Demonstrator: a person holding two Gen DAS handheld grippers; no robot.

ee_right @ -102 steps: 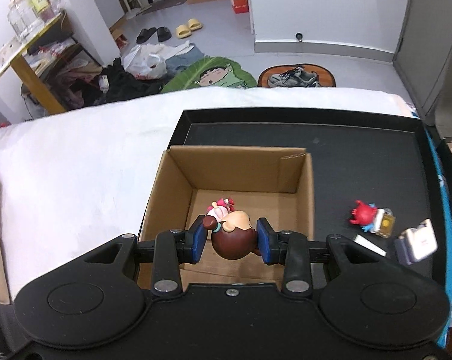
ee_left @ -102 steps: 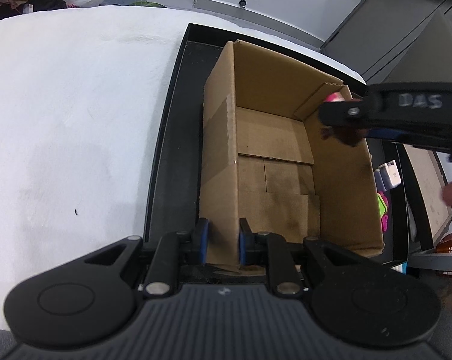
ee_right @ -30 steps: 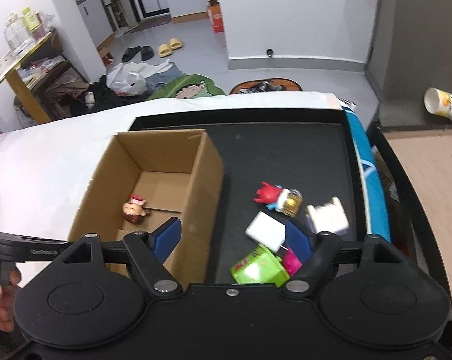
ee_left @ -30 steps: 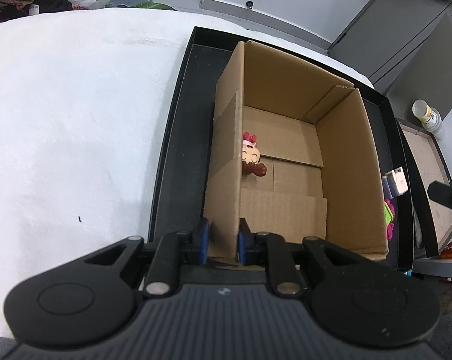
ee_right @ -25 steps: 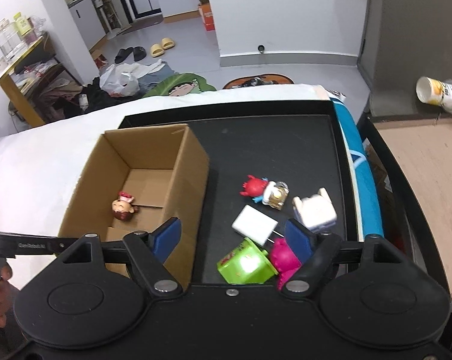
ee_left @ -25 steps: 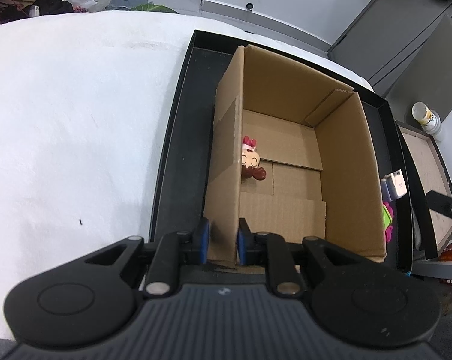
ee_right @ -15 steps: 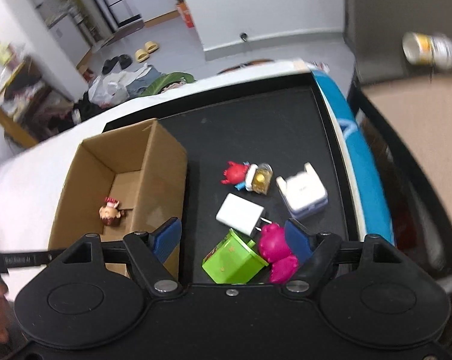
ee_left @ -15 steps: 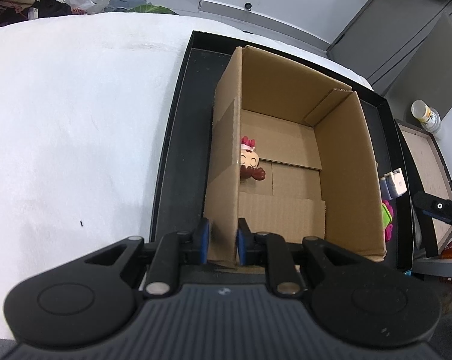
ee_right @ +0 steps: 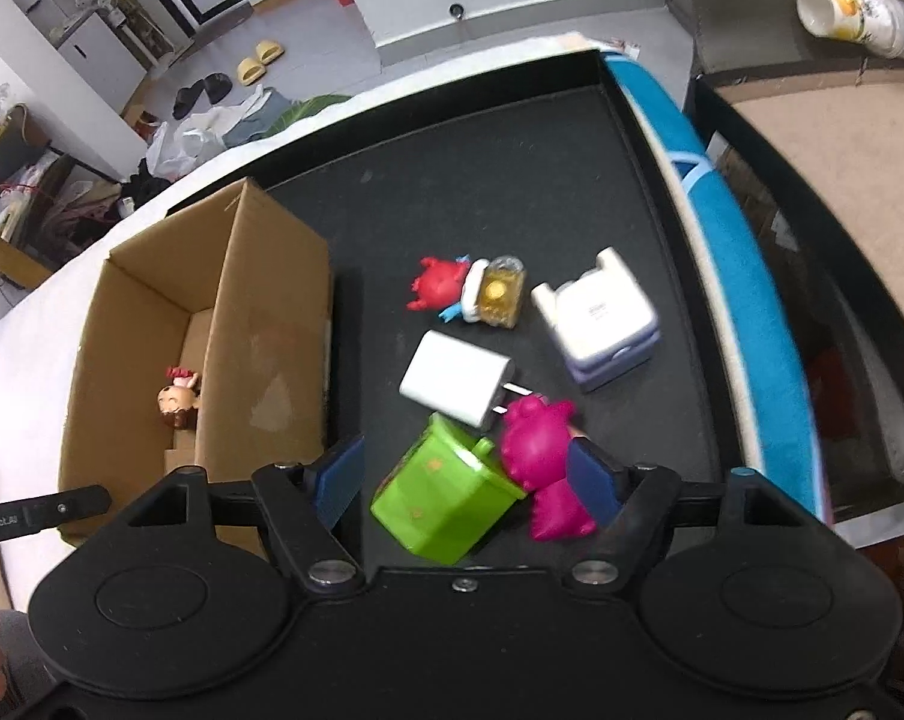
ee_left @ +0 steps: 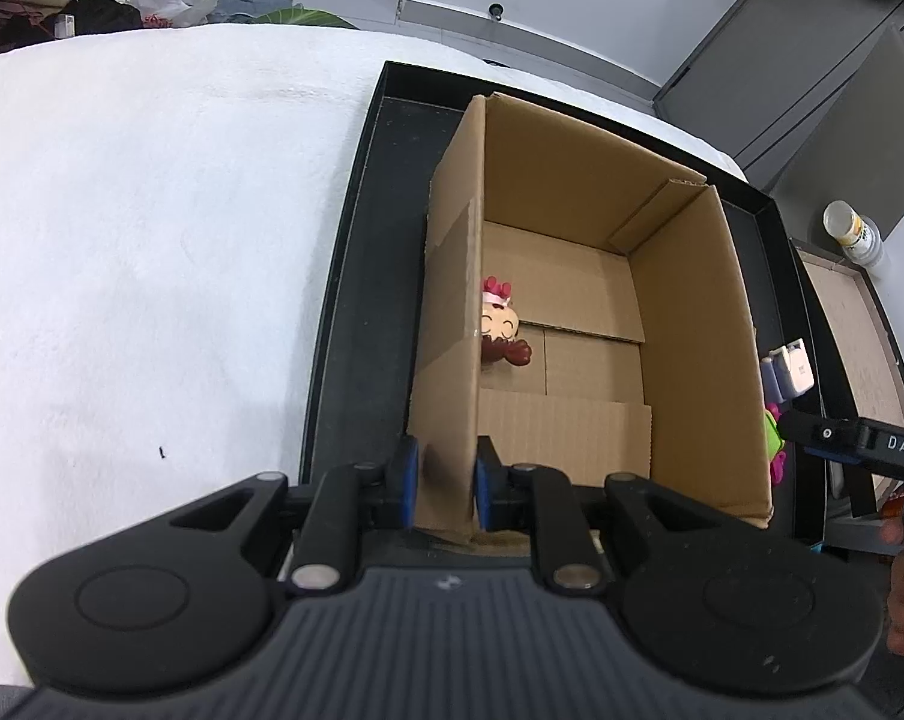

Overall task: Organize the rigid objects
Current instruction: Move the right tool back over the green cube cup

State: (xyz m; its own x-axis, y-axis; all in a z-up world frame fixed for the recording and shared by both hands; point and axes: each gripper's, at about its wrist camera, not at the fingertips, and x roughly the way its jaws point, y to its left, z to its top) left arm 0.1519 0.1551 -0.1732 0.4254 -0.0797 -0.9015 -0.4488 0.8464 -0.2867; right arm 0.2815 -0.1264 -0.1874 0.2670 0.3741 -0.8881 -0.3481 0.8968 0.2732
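Observation:
An open cardboard box [ee_left: 686, 348] stands on a black tray [ee_left: 362, 276]. A small brown-haired doll [ee_left: 500, 330] lies on the box floor; it also shows in the right wrist view [ee_right: 179, 399]. My left gripper [ee_left: 442, 483] is shut on the box's near left wall. My right gripper [ee_right: 467, 477] is open over a green block toy [ee_right: 440, 498] and a magenta figure [ee_right: 542, 462]. A white charger [ee_right: 455, 378], a red figure with a gold piece [ee_right: 470, 291] and a white-purple block [ee_right: 599, 318] lie just beyond on the tray [ee_right: 512, 168].
A white cloth [ee_left: 140, 252] covers the table left of the tray. A blue strip [ee_right: 740, 276] and a brown board [ee_right: 842, 138] lie to the right. A paper cup stack [ee_right: 860, 6] lies at the far right.
My right gripper let go of the doll into the box, swung right and came down over the green and magenta toys. My left gripper has kept its hold on the box wall.

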